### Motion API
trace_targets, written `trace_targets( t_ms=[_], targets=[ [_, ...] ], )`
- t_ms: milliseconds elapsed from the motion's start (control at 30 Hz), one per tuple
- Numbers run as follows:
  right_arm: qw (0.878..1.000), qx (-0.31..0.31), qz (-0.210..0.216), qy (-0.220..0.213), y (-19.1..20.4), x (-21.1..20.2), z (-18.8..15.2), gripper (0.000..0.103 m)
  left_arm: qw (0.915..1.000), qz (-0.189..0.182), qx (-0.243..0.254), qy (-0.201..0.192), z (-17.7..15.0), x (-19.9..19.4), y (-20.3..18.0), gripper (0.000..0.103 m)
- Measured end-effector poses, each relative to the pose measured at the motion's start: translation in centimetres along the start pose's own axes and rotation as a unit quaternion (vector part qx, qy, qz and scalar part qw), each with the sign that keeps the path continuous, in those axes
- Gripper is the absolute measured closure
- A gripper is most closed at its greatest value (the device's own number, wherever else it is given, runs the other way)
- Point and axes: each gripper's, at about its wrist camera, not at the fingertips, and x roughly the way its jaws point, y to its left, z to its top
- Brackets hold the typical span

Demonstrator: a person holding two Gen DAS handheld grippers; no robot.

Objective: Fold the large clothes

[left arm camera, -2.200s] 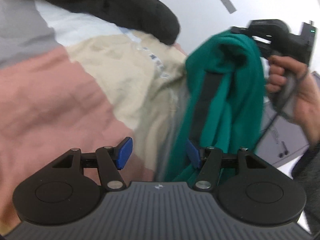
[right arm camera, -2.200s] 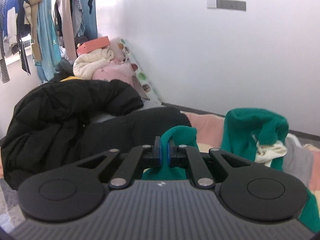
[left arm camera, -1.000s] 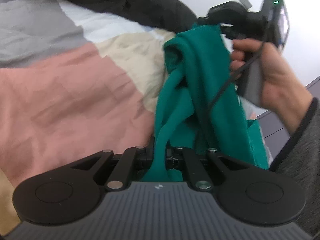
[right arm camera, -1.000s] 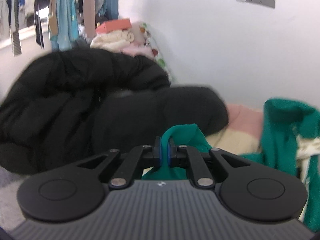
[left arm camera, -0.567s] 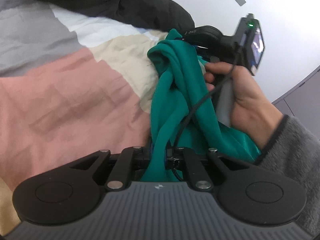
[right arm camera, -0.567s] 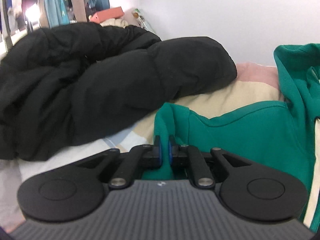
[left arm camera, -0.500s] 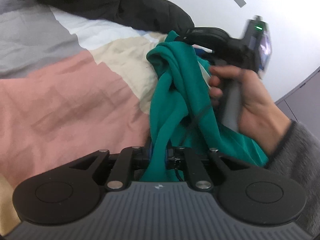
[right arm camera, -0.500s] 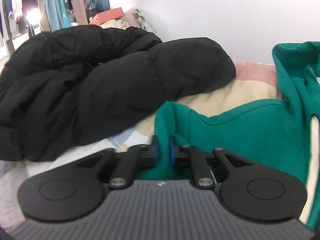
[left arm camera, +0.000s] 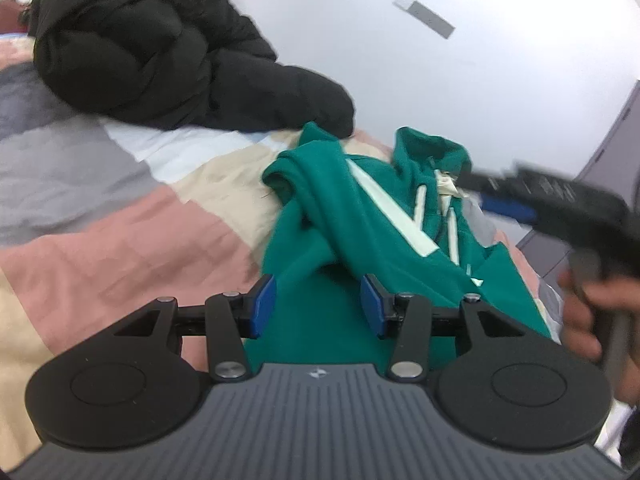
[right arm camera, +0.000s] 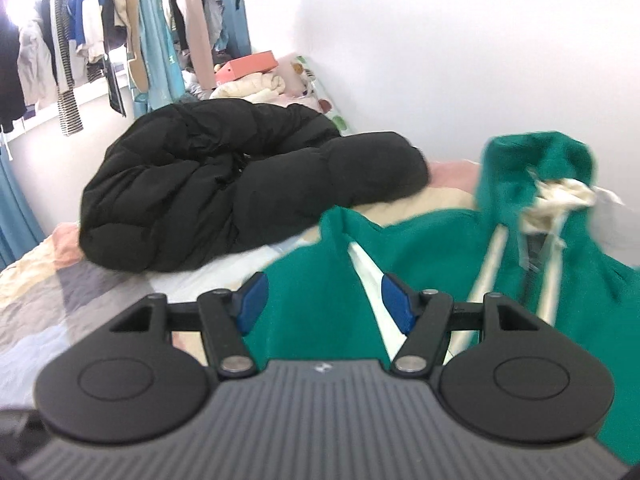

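A green hooded sweatshirt (left arm camera: 344,216) with cream stripes and drawstrings lies bunched on the patchwork bedspread (left arm camera: 100,232). My left gripper (left arm camera: 318,306) hovers just above its near part, jaws opening, blue pads clear of the cloth. In the right wrist view the same sweatshirt (right arm camera: 432,248) fills the lower right, hood raised at the back. My right gripper (right arm camera: 324,300) is above its folded sleeve, jaws opening, nothing pressed between the pads. The right gripper (left arm camera: 508,200) also shows blurred at the right of the left wrist view, held by a hand (left arm camera: 592,320).
A bulky black puffer jacket (left arm camera: 160,52) lies across the back of the bed, also in the right wrist view as the black jacket (right arm camera: 224,184). Behind it are piled bedding and an orange box (right arm camera: 248,66), and hanging clothes (right arm camera: 100,32) by the window. A white wall (right arm camera: 440,60) borders the bed.
Both grippers were shut on the green sweatshirt and have let it go; it now lies on the bed. The right gripper has swung away to the right, and the left has lifted.
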Motion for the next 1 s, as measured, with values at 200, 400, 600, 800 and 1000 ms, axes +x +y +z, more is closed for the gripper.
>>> trace_targets(
  t_ms=[200,400,600,800,1000],
  targets=[
    [0.997,0.052,-0.041,0.032,-3.1,-5.7,-5.7,0.039,0.9991,-0.027,0.033,-0.007,-0.9,-1.2,-2.8,0.050],
    [0.987,0.129,-0.089,0.034,-6.0,-9.5,-11.9,0.038,0.9975,-0.045,0.054,-0.005,-2.0,-1.0,-4.9,0.050],
    [0.971,0.208,-0.118,0.025,-7.0,-11.0,-14.3,0.038,0.9963,-0.061,0.061,-0.003,-2.5,1.0,-6.3,0.050],
    [0.949,0.294,-0.108,0.018,-9.5,-10.7,-15.6,0.013,0.9947,-0.055,0.076,0.040,-3.6,4.1,-6.9,0.050],
    [0.934,0.340,-0.114,-0.010,-11.3,-10.7,-16.6,0.013,0.9923,-0.029,0.083,0.087,-4.5,6.6,-6.5,0.050]
  ],
)
